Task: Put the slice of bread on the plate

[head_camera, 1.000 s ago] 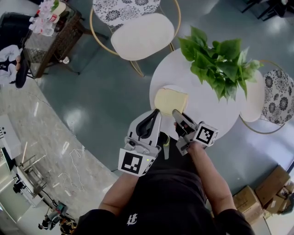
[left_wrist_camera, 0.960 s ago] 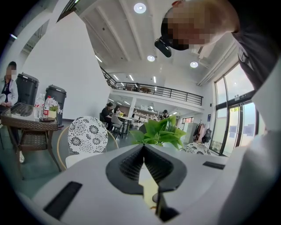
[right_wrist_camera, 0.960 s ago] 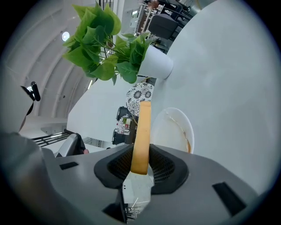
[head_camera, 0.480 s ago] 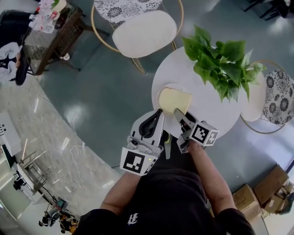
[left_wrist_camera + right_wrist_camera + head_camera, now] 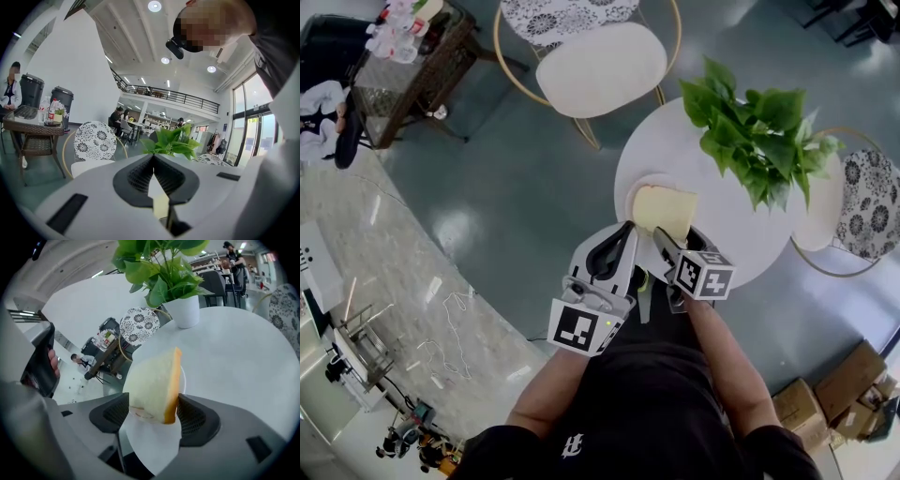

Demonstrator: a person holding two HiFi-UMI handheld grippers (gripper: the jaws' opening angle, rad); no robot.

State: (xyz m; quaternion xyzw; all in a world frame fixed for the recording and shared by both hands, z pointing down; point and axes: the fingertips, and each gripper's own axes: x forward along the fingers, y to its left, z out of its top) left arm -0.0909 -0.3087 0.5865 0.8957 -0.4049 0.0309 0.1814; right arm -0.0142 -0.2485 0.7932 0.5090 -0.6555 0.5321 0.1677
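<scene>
A slice of bread (image 5: 663,208) with a golden crust rests on the small white plate (image 5: 631,193) at the near edge of the round white table (image 5: 727,230). In the right gripper view the slice (image 5: 157,383) leans on its edge between the two jaws over the plate (image 5: 183,379). My right gripper (image 5: 673,236) (image 5: 153,412) points steeply down at it; its jaws are opening and stand wide beside the slice. My left gripper (image 5: 619,246) (image 5: 153,161) hangs left of the plate, off the table, shut and holding nothing.
A leafy potted plant (image 5: 759,131) (image 5: 159,268) stands on the table behind the plate. Chairs sit at the back (image 5: 600,66) and right (image 5: 862,187). A wicker side table (image 5: 403,56) is far left, with cardboard boxes (image 5: 844,394) at bottom right.
The right gripper rolled and dipped toward the plate, and its jaws spread apart round the bread. The left gripper stayed where it was.
</scene>
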